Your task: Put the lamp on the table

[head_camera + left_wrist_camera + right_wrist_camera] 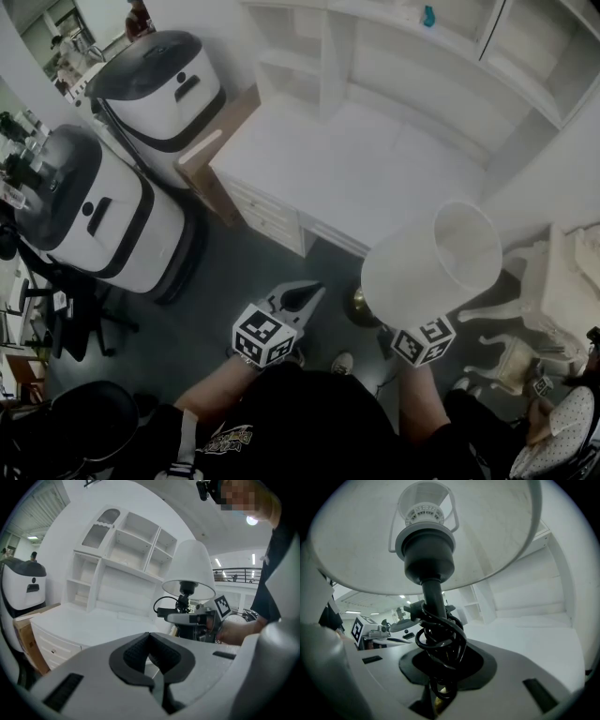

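Clamping lamp [432, 592] by stem | right tool [440, 667] | left tool [151, 656] jaws together

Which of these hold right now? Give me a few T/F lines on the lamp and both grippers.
1. The right gripper holds the lamp by its stem. True.
2. The lamp stands on the white table. False: it is held in the air in front of the table, not set down.
3. The left gripper grips the lamp too. False: its jaws are together with nothing in them, beside the lamp.
4. A black cord is coiled around the stem. True.
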Demonstrator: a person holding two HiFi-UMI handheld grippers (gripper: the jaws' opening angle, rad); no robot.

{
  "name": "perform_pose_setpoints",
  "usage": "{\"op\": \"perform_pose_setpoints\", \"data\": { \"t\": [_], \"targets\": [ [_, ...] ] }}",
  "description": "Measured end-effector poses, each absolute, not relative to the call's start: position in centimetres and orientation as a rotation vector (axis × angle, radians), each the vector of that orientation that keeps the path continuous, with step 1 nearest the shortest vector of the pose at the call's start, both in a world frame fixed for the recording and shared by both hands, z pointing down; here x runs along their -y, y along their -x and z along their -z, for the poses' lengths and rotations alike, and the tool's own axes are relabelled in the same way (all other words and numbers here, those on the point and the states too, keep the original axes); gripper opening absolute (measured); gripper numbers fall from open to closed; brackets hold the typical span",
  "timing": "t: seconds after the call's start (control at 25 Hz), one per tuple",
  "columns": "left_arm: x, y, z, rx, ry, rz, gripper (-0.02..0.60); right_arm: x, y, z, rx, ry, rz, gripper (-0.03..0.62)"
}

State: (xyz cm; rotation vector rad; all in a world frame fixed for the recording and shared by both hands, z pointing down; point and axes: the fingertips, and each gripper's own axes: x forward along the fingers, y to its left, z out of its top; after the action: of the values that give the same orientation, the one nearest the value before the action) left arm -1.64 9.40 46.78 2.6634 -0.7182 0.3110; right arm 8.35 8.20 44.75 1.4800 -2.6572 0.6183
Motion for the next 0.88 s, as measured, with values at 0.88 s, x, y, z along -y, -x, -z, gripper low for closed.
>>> {"op": "perform_pose_setpoints", "data": {
  "t": [0.88],
  "targets": [
    [-3.6,6.5,-46.7,0.610,-2.692,-0.320,0.006,-1.8,-3.4,-44.7,2.622,-1.563,-0.615,0.103]
  ]
}}
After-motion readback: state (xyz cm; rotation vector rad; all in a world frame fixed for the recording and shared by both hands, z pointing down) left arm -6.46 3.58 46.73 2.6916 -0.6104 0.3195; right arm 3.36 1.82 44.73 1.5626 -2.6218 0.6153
